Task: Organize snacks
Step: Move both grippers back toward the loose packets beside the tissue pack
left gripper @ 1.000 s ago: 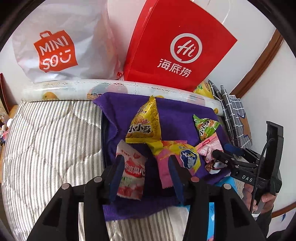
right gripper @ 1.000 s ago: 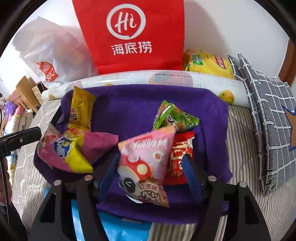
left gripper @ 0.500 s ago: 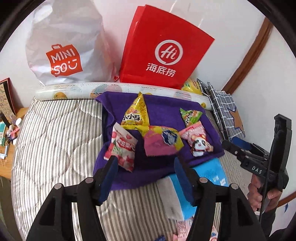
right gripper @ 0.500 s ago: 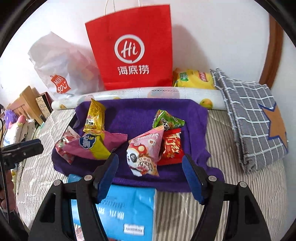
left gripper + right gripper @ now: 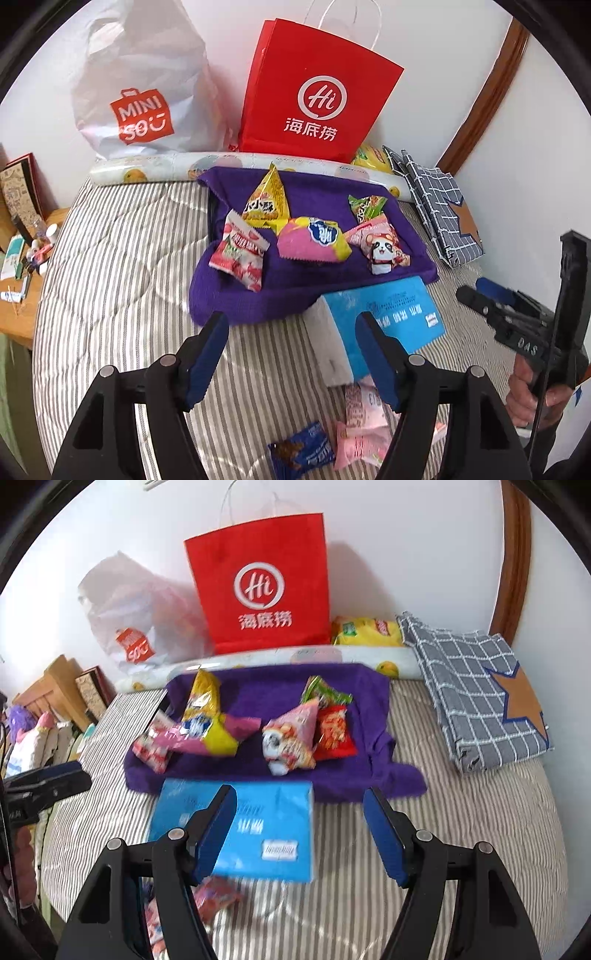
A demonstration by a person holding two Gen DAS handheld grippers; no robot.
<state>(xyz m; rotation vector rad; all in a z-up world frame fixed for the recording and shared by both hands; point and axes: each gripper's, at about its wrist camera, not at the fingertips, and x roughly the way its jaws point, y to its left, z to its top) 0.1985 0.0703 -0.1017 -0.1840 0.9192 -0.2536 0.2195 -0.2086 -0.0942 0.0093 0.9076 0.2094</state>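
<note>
Several snack packets lie on a purple cloth (image 5: 314, 295) (image 5: 266, 698) spread over a tray on the striped bed: a red-and-white packet (image 5: 242, 258), a yellow packet (image 5: 266, 201), a pink-and-yellow packet (image 5: 314, 240) (image 5: 207, 731), a green packet (image 5: 365, 206), a panda packet (image 5: 380, 247) (image 5: 288, 738) and a red packet (image 5: 332, 734). My left gripper (image 5: 293, 354) hangs over the bed in front of the cloth, its jaws opening with nothing between them. My right gripper (image 5: 301, 834) stands open over a blue tissue pack (image 5: 240, 827) (image 5: 384, 314), holding nothing.
A red paper bag (image 5: 314, 96) and a white plastic bag (image 5: 140, 85) lean on the wall behind a rolled mat (image 5: 155, 170). A folded grey checked cloth (image 5: 476, 686) lies at the right. Loose pink and blue packets (image 5: 332, 443) lie near the bed's front.
Both grippers have pulled back and up from the cloth. The left one let go of the red-and-white packet and opened wider; the right one left the panda packet on the cloth.
</note>
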